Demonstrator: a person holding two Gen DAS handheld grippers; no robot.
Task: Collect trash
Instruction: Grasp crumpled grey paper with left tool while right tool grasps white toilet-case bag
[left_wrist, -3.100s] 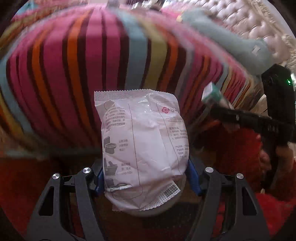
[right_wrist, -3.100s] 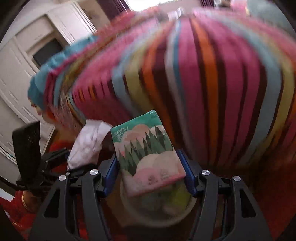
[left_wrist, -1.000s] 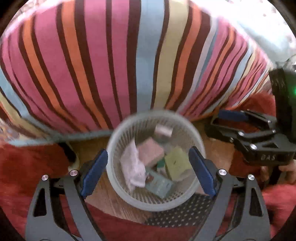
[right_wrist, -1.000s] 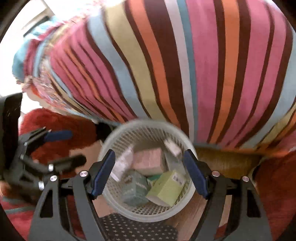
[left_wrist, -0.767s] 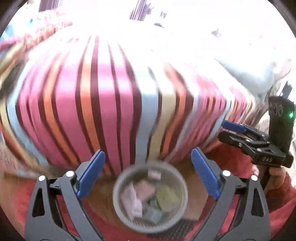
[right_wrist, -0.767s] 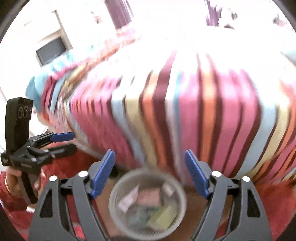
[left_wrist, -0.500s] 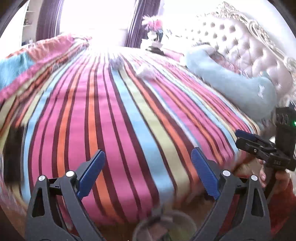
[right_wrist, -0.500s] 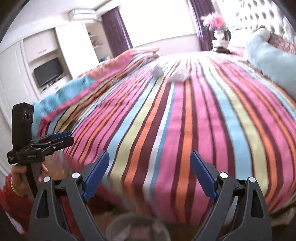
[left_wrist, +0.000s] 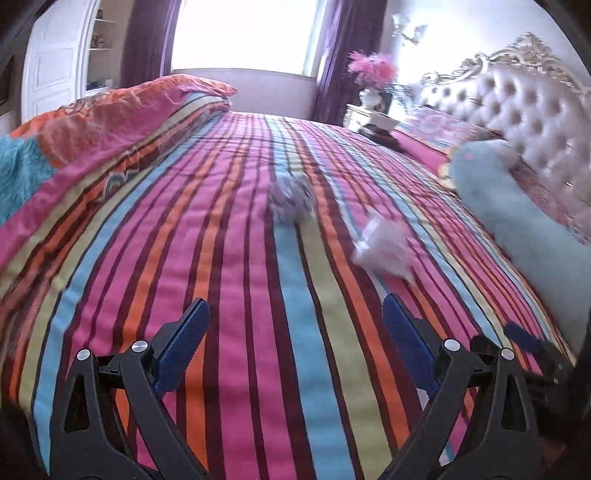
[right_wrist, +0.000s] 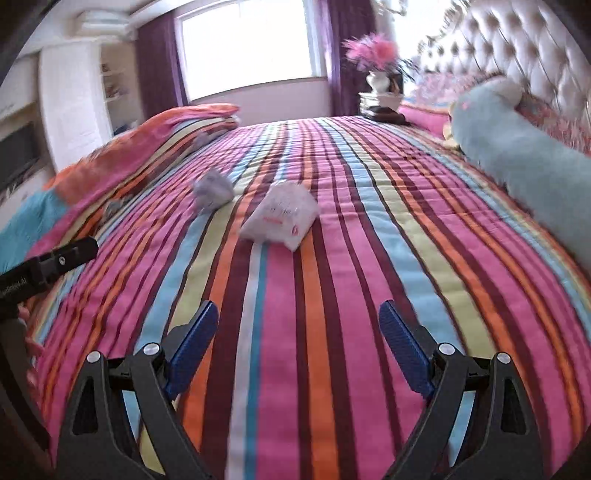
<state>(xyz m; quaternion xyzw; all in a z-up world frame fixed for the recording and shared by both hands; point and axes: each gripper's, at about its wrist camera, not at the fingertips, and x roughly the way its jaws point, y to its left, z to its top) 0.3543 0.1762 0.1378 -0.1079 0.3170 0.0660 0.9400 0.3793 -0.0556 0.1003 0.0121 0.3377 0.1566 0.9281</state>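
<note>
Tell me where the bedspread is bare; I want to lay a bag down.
Free: the striped bedspread from the near edge up to the white packet, and right of it toward the blue bolster. Crowded: mid-bed, where the packet and grey wad lie, and the folded quilt left.

From where I watched, the striped bedspread (right_wrist: 332, 258) lay bare and flat ahead of both grippers, leaving a wide lane up the middle. Two things sat in that lane, well apart from the fingers: a white packet (right_wrist: 280, 218) and, just beyond it to the left, a crumpled grey wad (right_wrist: 212, 190). The left side was walled by a folded quilt (right_wrist: 147, 147), the right by a long blue bolster (right_wrist: 517, 155) before the tufted headboard (left_wrist: 535, 110). My left gripper (right_wrist: 55, 262) crowded the near left edge in the right camera.
</note>
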